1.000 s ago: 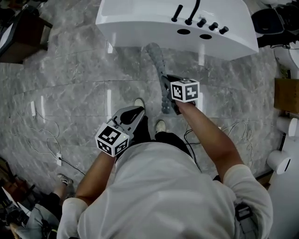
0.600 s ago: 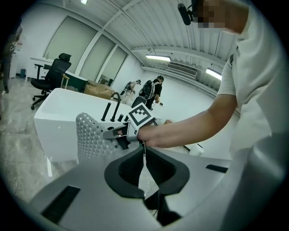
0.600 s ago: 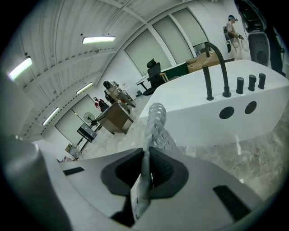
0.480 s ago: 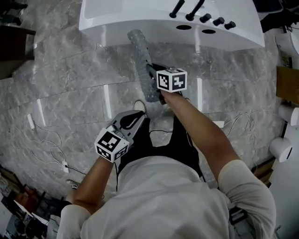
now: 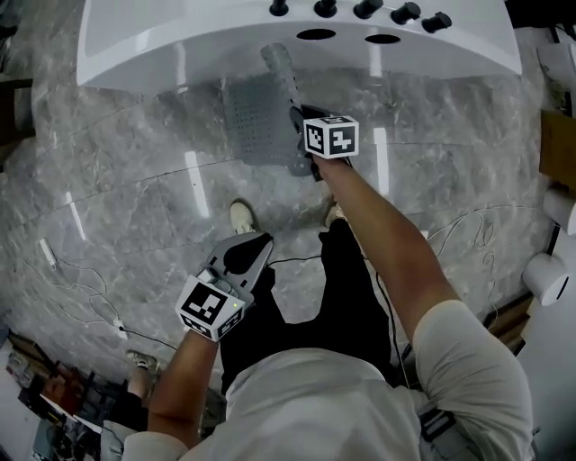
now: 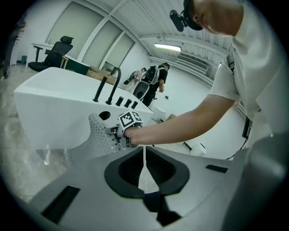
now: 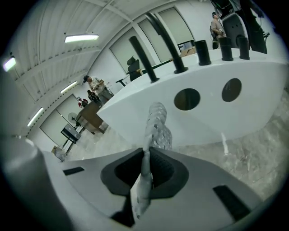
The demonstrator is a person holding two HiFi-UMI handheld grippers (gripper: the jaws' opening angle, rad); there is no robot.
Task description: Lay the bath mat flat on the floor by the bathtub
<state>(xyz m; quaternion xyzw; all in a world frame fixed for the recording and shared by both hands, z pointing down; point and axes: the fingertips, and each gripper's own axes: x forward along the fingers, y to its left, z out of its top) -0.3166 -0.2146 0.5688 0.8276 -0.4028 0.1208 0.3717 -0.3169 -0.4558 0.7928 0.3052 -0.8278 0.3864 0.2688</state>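
Note:
The grey bath mat (image 5: 259, 119) hangs partly unfolded on the marble floor just before the white bathtub (image 5: 162, 49). Its right edge rises into my right gripper (image 5: 301, 122), which is shut on the bath mat. In the right gripper view the mat (image 7: 156, 122) runs pinched between the jaws of the right gripper (image 7: 145, 155) toward the tub wall (image 7: 253, 94). My left gripper (image 5: 256, 243) hangs back near the person's legs, shut, with nothing between its jaws. In the left gripper view the left gripper (image 6: 144, 151) points at the dimpled mat (image 6: 92, 139) and the tub (image 6: 49, 106).
Black tap handles (image 5: 364, 9) stand on the tub rim above two round holes (image 5: 317, 34). White cables (image 5: 81, 297) trail over the floor at the left. The person's shoes (image 5: 241, 216) stand behind the mat. White rolls (image 5: 547, 275) lie at the right edge.
The mat has opened from a narrow hanging strip into a wider sheet. My right gripper carried it closer to the tub. The left gripper stayed back, shut.

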